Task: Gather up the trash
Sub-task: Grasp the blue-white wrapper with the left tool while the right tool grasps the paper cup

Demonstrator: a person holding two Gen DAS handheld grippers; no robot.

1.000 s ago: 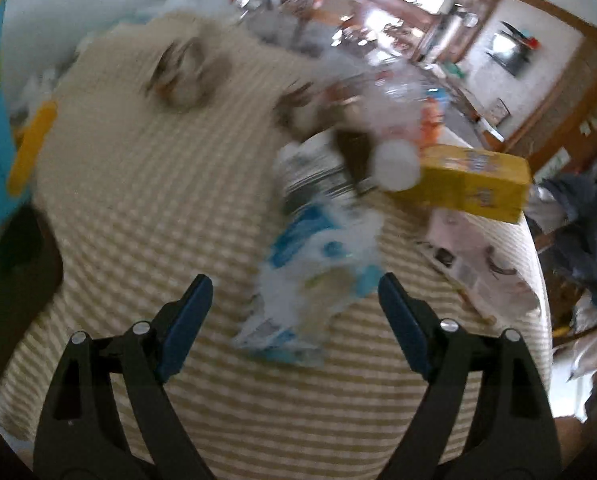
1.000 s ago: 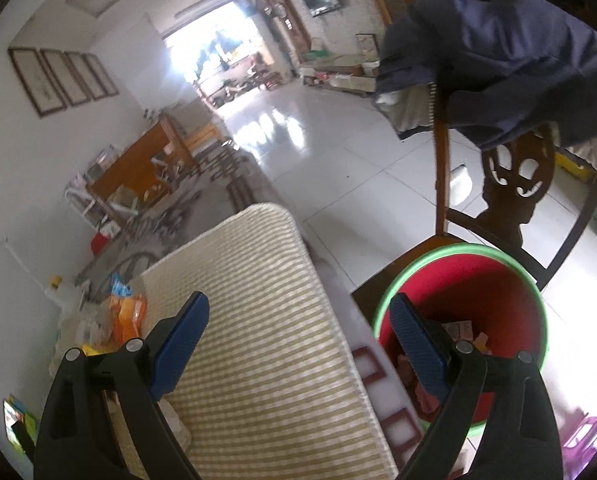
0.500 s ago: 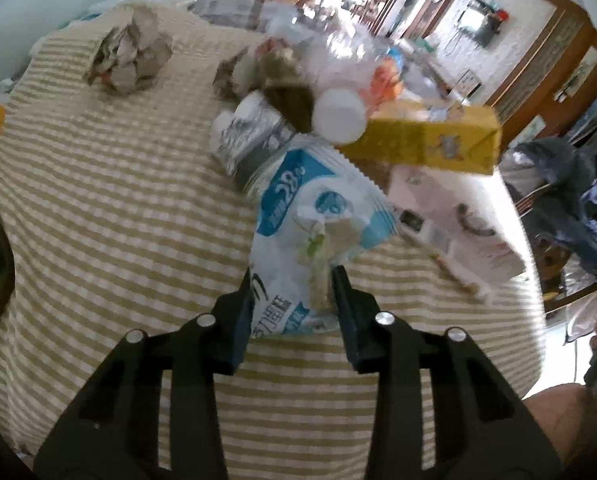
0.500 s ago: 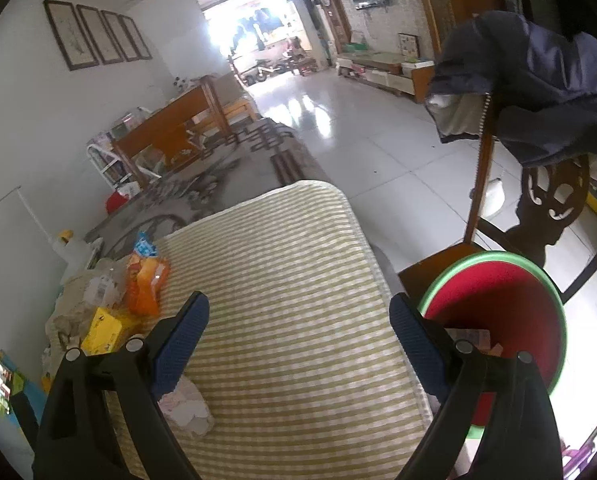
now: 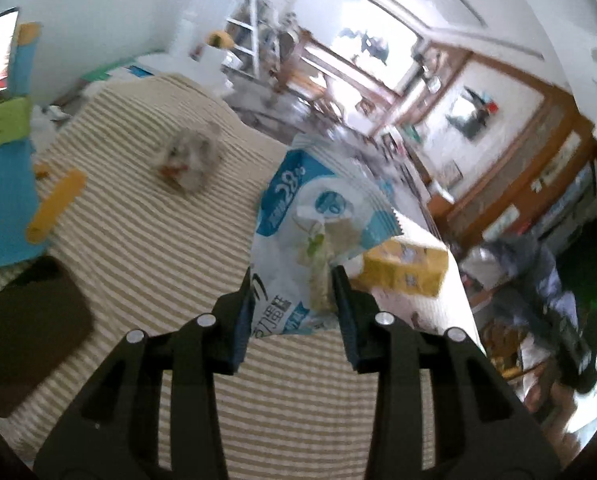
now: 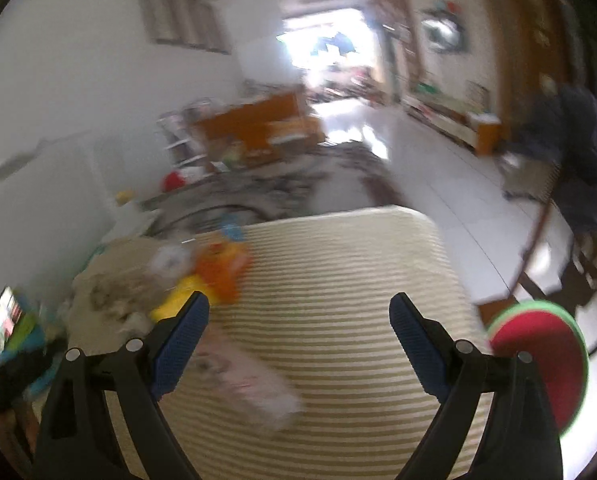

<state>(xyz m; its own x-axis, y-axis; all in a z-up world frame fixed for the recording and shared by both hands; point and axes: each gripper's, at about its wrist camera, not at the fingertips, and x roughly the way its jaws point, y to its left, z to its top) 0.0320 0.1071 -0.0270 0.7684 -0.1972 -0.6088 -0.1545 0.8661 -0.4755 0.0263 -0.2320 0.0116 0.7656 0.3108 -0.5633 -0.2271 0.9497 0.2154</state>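
The table [image 5: 146,240] under its striped cloth lies below the left gripper [image 5: 294,300], with a crumpled wad [image 5: 190,160] ahead to the left of the fingers and a yellow box [image 5: 406,272] just right of them. The red bin [image 6: 538,364] sits right of the right gripper [image 6: 298,328], whose fingers are spread wide and empty. The left fingers pinch only the lower end of a blue-and-white snack bag [image 5: 314,240]. Being limp and slick, it could likely slide out or flop against the box on the way to the bin.
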